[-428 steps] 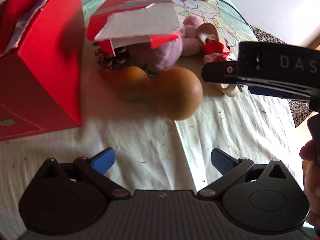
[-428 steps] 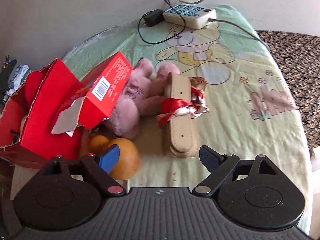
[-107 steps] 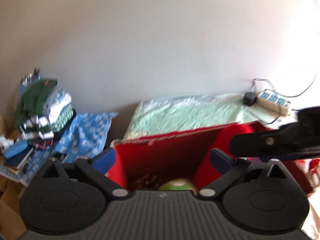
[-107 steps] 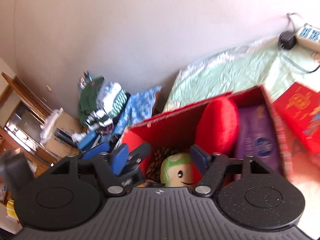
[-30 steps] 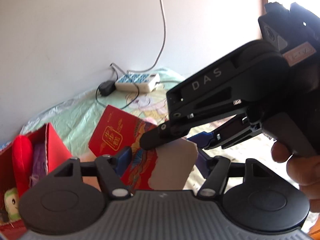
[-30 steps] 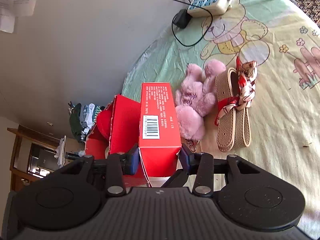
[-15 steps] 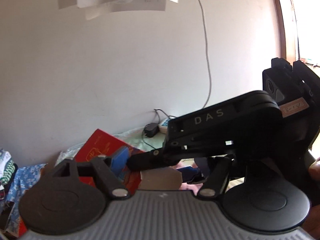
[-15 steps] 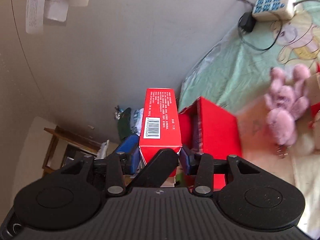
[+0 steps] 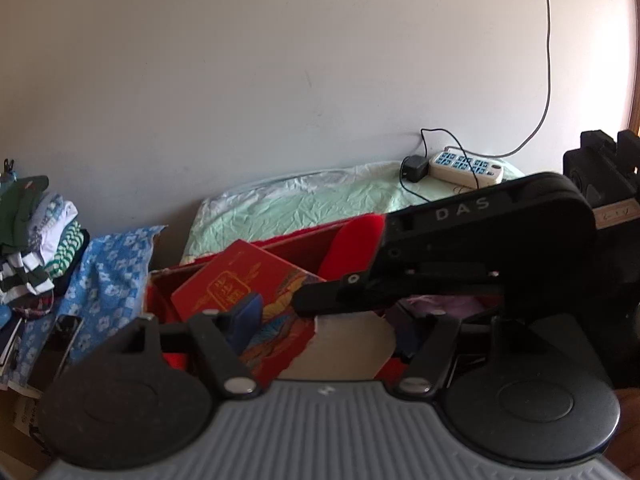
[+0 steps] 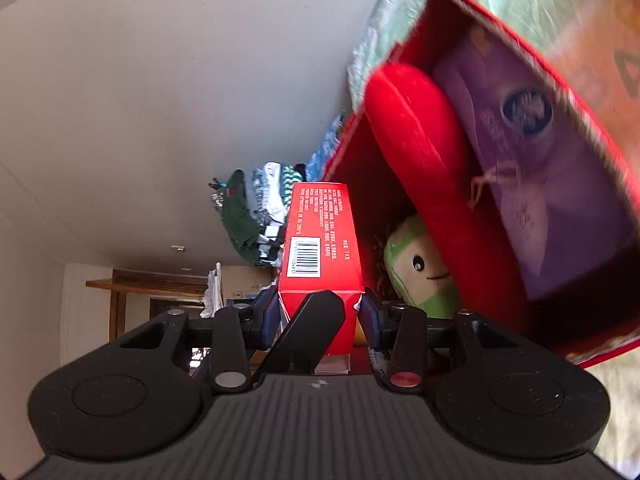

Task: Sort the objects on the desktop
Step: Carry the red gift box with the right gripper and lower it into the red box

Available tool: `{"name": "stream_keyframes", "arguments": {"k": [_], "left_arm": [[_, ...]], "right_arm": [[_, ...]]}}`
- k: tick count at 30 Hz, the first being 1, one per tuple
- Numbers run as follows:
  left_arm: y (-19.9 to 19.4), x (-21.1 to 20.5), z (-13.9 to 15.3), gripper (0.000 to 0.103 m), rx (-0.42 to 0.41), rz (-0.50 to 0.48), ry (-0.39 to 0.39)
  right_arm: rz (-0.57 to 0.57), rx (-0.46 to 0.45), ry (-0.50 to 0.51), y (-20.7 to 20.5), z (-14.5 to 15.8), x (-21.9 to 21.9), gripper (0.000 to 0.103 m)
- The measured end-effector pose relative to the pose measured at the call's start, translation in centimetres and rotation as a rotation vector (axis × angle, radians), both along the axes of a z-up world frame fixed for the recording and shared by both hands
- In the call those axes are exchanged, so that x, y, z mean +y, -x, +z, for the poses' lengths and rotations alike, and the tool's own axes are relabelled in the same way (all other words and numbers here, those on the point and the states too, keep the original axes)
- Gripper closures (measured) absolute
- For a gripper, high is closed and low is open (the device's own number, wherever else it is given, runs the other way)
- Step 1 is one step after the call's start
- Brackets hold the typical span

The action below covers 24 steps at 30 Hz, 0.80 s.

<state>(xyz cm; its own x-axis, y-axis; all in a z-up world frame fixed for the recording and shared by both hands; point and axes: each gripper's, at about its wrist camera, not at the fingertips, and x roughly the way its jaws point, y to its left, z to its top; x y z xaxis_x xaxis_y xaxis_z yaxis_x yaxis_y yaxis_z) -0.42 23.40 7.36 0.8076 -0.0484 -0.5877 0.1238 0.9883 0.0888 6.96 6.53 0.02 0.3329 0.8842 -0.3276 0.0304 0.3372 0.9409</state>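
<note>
The right gripper (image 10: 321,316) pinches a narrow red carton (image 10: 321,240) between its blue pads, jaws closed to the carton's width, barcode panel facing the camera. The carton hangs over the open top of a large red storage box (image 10: 492,20), which now fills the right half of the right wrist view; half a second ago the box showed only as a corner behind the carton, with a pink plush toy on the bedsheet beside it. Inside the box lie a red cushion (image 10: 420,140), a purple packet (image 10: 540,168) and a green-and-white plush toy with a smiling face (image 10: 420,268).

In the left wrist view the left gripper (image 9: 324,324) is spread wide, one blue pad (image 9: 244,320) resting against the carton's gold-lettered face (image 9: 240,284); the other pad is hidden behind the right gripper's black body (image 9: 480,248), so whether it touches the carton cannot be told. The carton sits tilted in the mouth of the storage box (image 9: 296,236), lower against the box than half a second ago, when it stood level with the distant bed edge. A white power strip (image 9: 464,165) and a black adapter (image 9: 414,167) lie on the pale green sheet (image 9: 300,204) beyond. Folded clothes (image 9: 36,232) are stacked at the far left.
</note>
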Motion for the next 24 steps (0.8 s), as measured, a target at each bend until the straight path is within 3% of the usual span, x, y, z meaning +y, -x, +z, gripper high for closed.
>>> {"name": "stream_keyframes", "arguments": {"k": [4,9,14,17,20,22,24], "left_arm": [[-0.2,2.3,-1.0,0.021,0.042,-0.007,-0.010],[2.3,3.4,-0.2,0.023,0.089,-0.024,-0.011],[3.8,5.3,0.9,0.024,0.072,-0.027,0.002],[3.4,6.1,0.6,0.020,0.085,-0.028,0.020],[2.7,6.3,0.0,0.020,0.114,-0.037,0.030],[2.7,6.3,0.0,0.020,0.109,-0.049,0.034],[2.7,6.3,0.3,0.020,0.095,-0.060,0.038]], "right_arm": [[-0.028,-0.023,0.053,0.2,-0.2,1.5,0.058],[0.001,-0.045,0.181,0.7,0.7,3.4,0.057],[0.053,0.030,0.117,0.3,0.2,4.3,0.057],[0.124,0.052,0.167,-0.5,0.1,5.0,0.057],[0.104,-0.027,0.333,0.1,1.4,4.9,0.049],[0.081,-0.061,0.342,0.4,2.1,4.3,0.039],[0.054,-0.098,0.330,0.8,2.9,3.4,0.036]]}}
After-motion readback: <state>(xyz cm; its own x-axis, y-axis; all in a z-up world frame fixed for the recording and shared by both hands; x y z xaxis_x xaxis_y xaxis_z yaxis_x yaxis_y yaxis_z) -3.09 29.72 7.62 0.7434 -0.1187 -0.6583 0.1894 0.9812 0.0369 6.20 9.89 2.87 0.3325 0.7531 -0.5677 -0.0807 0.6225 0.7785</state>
